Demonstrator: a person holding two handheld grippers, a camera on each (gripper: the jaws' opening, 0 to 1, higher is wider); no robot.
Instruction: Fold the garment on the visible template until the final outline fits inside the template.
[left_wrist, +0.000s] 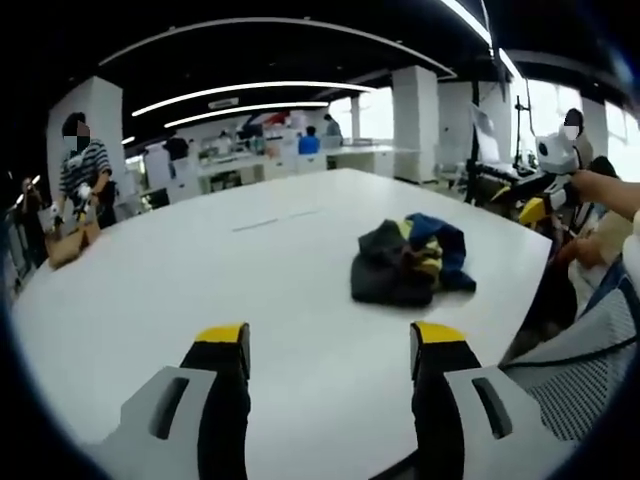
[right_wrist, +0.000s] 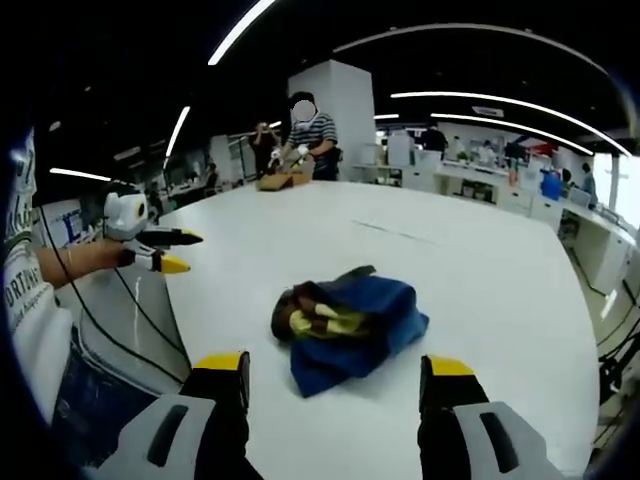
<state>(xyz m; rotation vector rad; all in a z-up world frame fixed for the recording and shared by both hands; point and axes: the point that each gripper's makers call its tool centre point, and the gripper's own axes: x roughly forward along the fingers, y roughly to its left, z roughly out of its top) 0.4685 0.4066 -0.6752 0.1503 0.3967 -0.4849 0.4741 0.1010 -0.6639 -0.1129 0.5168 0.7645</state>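
Crumpled garment of dark grey, blue and yellow fabric (left_wrist: 410, 262), lying in a heap on the broad white table (left_wrist: 200, 300), ahead and a little to the right in the left gripper view. No template outline to be made out on the tabletop from here. Left gripper (left_wrist: 330, 350) with yellow-tipped black jaws spread wide, holding nothing, well short of the cloth. At the right edge, the other gripper (left_wrist: 555, 165) held up in a hand, off the table. Across the table, a person in a striped top (left_wrist: 85, 170) busy with a brown item.

In the right gripper view, same heap (right_wrist: 345, 325) just beyond the jaw tips, near the table's near edge, blue cloth outermost with yellow and dark folds tucked inside. Right gripper (right_wrist: 335, 370) likewise spread apart and empty, poised close to the bundle. At the left, the left gripper (right_wrist: 155, 245) in the person's hand, clear of the table.

Step in hand, by judgement: opening the bundle flat before any fold. Best done by pinching one outer edge or corner rather than the thick middle, lifting low, drawing the cloth apart with both grippers, keeping the whole piece on the table and away from the edge.
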